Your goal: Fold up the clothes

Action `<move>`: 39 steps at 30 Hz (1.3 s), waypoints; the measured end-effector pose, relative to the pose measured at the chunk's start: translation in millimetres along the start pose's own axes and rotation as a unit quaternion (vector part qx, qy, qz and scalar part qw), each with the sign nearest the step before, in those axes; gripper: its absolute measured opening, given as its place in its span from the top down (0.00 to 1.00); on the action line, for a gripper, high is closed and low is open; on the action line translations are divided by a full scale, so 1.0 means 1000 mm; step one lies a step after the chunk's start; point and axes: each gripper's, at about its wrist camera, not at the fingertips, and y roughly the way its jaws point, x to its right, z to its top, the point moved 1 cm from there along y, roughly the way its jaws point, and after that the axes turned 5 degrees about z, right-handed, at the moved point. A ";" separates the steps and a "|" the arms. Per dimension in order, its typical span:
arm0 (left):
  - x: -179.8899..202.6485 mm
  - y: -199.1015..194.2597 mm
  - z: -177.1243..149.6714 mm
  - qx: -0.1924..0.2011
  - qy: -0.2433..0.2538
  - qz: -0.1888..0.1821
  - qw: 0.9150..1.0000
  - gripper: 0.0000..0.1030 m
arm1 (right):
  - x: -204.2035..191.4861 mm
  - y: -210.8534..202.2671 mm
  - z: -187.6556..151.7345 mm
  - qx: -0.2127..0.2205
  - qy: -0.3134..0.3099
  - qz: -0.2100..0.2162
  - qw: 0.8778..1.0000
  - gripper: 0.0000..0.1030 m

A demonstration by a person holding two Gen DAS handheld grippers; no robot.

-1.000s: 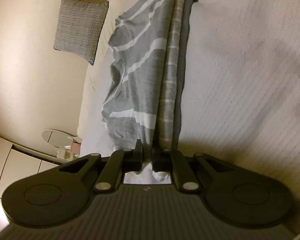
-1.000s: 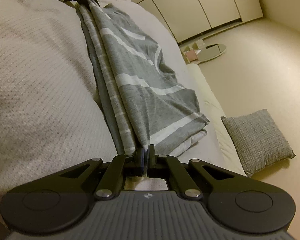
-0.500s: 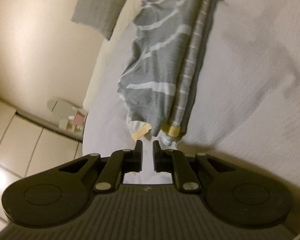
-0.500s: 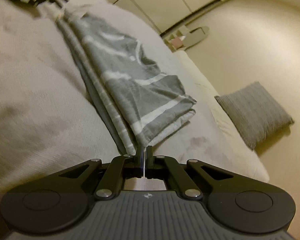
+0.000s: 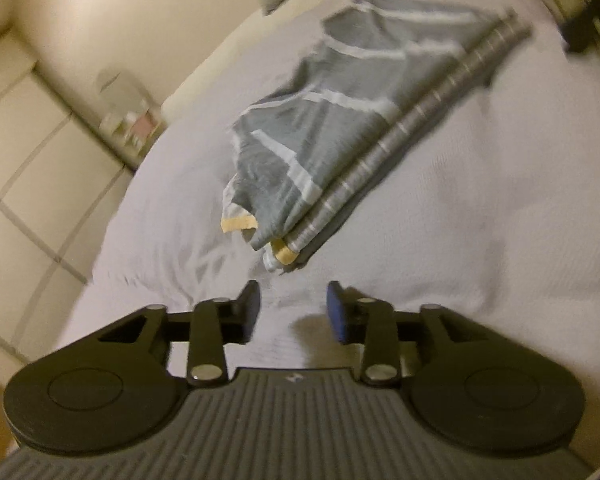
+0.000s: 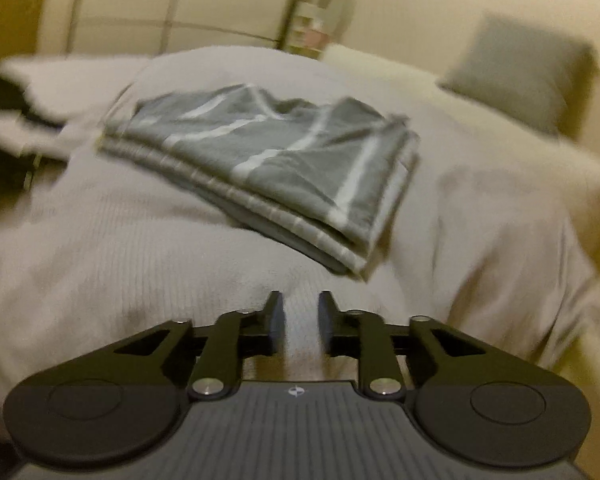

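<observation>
A grey garment with white stripes (image 5: 340,128) lies folded into a long narrow shape on the white bed cover (image 5: 480,208). Two yellow tabs show at its near end. My left gripper (image 5: 293,304) hangs open just short of that end, with nothing between its fingers. In the right wrist view the same garment (image 6: 272,160) lies flat across the bed cover (image 6: 120,248), its folded corner nearest me. My right gripper (image 6: 299,312) is open and empty, a little back from that corner. Both views are blurred by motion.
A grey cushion (image 6: 520,76) lies on the pale floor beside the bed. Cream cupboard doors (image 5: 28,152) line the wall, with small items (image 5: 128,124) on the floor near them. A dark shape (image 5: 592,20) sits at the far right edge of the left wrist view.
Both grippers let go of the garment's ends, opened and drew back. The garment dropped flat onto the bed.
</observation>
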 end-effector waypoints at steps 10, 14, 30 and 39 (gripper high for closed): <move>0.005 -0.024 0.011 -0.058 -0.196 -0.036 0.978 0.20 | 0.012 -0.009 0.006 -0.017 0.142 0.054 0.988 0.35; 0.007 -0.032 0.010 -0.073 -0.261 -0.057 0.961 0.04 | 0.007 -0.012 0.005 -0.028 0.162 0.065 0.984 0.15; 0.017 -0.056 0.004 -0.079 -0.321 -0.045 0.943 0.01 | 0.005 -0.024 0.003 -0.061 0.185 0.044 0.980 0.14; 0.016 -0.074 0.011 -0.081 -0.329 -0.055 0.939 0.01 | 0.010 -0.040 0.009 -0.043 0.185 0.036 0.981 0.14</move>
